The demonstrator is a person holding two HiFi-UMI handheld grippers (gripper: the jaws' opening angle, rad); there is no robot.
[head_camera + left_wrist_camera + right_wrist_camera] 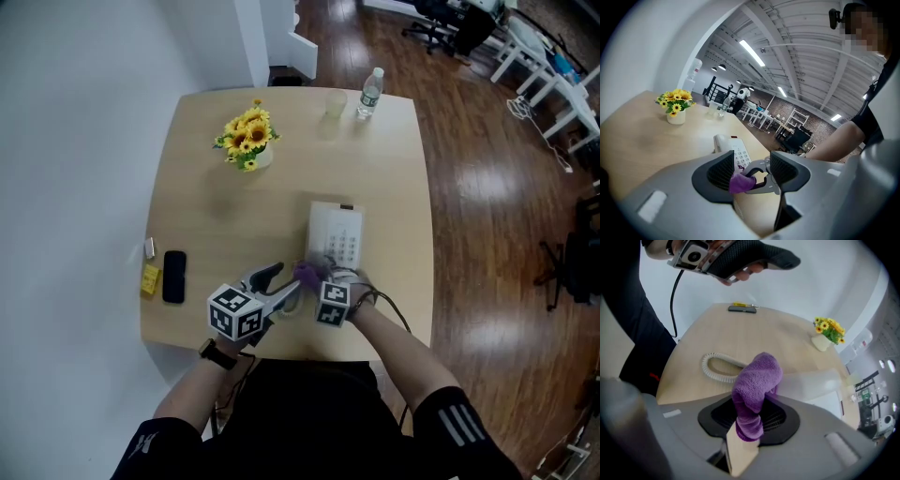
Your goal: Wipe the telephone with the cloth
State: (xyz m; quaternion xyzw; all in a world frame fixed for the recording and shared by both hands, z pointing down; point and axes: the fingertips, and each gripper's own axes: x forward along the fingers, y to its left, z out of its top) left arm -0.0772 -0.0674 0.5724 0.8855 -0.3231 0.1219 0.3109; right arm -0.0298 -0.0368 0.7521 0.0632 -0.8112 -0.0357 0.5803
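A white telephone (335,234) lies on the wooden table (206,178), near its front edge. My right gripper (314,281) is shut on a purple cloth (307,273), held just off the telephone's near left corner. In the right gripper view the cloth (754,385) stands up bunched between the jaws of the gripper (749,420), with the white handset (811,383) and the coiled cord (717,365) beyond it. My left gripper (281,284) is open right beside the cloth. Its own view (751,171) shows the cloth (740,182) and the telephone (733,149) through the gap.
A small vase of sunflowers (248,139) stands mid-table. At the far edge are a plastic cup (336,104) and a water bottle (370,93). A black smartphone (173,276) and a yellow item (150,278) lie by the left edge. Wooden floor and office chairs lie to the right.
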